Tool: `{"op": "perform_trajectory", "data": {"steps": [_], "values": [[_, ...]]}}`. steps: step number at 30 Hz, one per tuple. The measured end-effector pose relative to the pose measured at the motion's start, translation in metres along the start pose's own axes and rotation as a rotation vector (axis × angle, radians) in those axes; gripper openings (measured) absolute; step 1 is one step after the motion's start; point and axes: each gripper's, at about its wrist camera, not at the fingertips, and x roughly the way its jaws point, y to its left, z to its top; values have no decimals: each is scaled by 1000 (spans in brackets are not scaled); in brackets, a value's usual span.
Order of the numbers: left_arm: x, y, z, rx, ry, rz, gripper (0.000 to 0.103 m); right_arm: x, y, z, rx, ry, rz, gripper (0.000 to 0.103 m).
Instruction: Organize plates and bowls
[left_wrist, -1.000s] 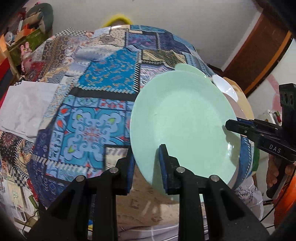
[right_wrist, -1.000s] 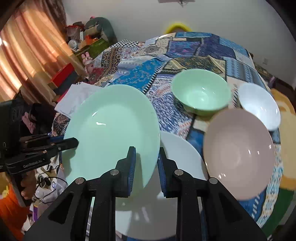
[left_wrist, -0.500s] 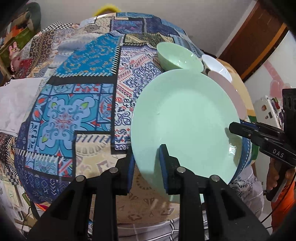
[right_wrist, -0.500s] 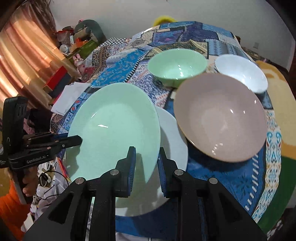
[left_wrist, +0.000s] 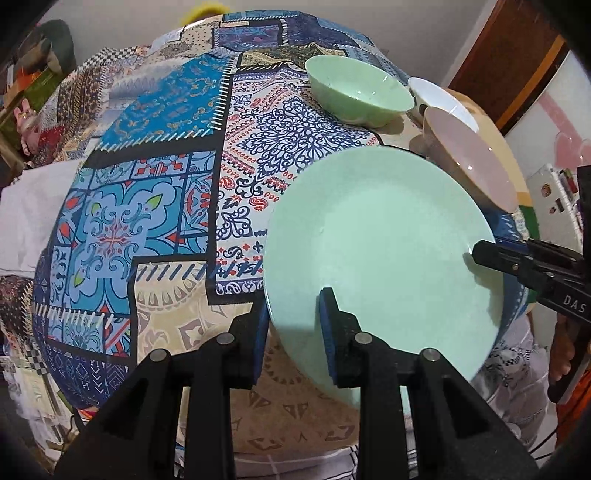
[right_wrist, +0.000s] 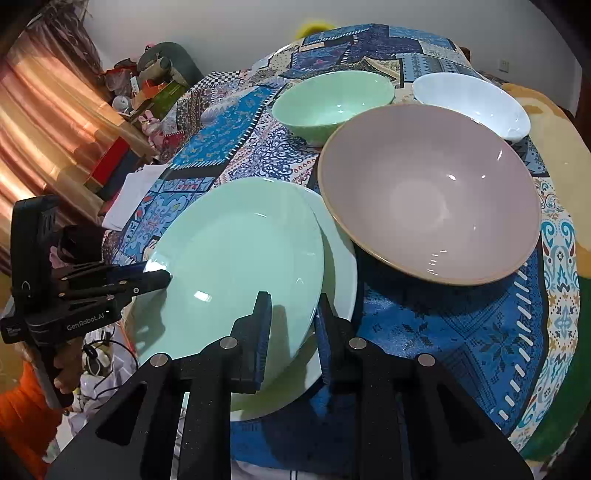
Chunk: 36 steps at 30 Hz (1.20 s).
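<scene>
My left gripper (left_wrist: 293, 325) and right gripper (right_wrist: 291, 325) each pinch opposite rims of the green plate (right_wrist: 236, 266), holding it just over the white plate (right_wrist: 340, 266) at the desk's near edge. The pink bowl (right_wrist: 428, 192) sits just right, with the green bowl (right_wrist: 332, 99) and white bowl (right_wrist: 472, 99) farther back.

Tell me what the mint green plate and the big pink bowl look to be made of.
Mint green plate: likely glazed ceramic or opal glass, though melamine is possible; it is smooth, glossy and shows sharp white highlights. Big pink bowl: probably glazed stoneware; satin sheen, with a bare tan rim.
</scene>
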Motion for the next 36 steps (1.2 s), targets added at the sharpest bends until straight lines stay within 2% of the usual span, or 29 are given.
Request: {"op": "perform_trajectory", "data": {"steps": [8, 17, 24, 26, 28, 31, 33, 36], "values": [[1, -7, -1, 36, -13, 53, 27, -4, -5, -4, 4, -16, 8, 21], [-5, -6, -2, 21, -18, 32, 27, -23, 1, -8, -55, -75, -90, 22], [-43, -10, 6, 23, -127, 32, 29, -52, -2, -5, -67, -157, -130, 23], [-52, -15, 11, 31, -157, 26, 33, -59, -3, -3, -62, -177, -136, 28], [-60, -23, 16, 44, -203, 22, 47, -67, -4, 0, -63, -217, -155, 33], [-67, -36, 22, 63, -256, 9, 55, -80, -8, 3, -65, -270, -184, 39], [-65, -47, 30, 73, -267, -6, 60, -86, -11, 7, -48, -303, -191, 52], [-59, -60, 42, 80, -270, -20, 67, -95, -20, 11, -13, -353, -208, 65]]}}
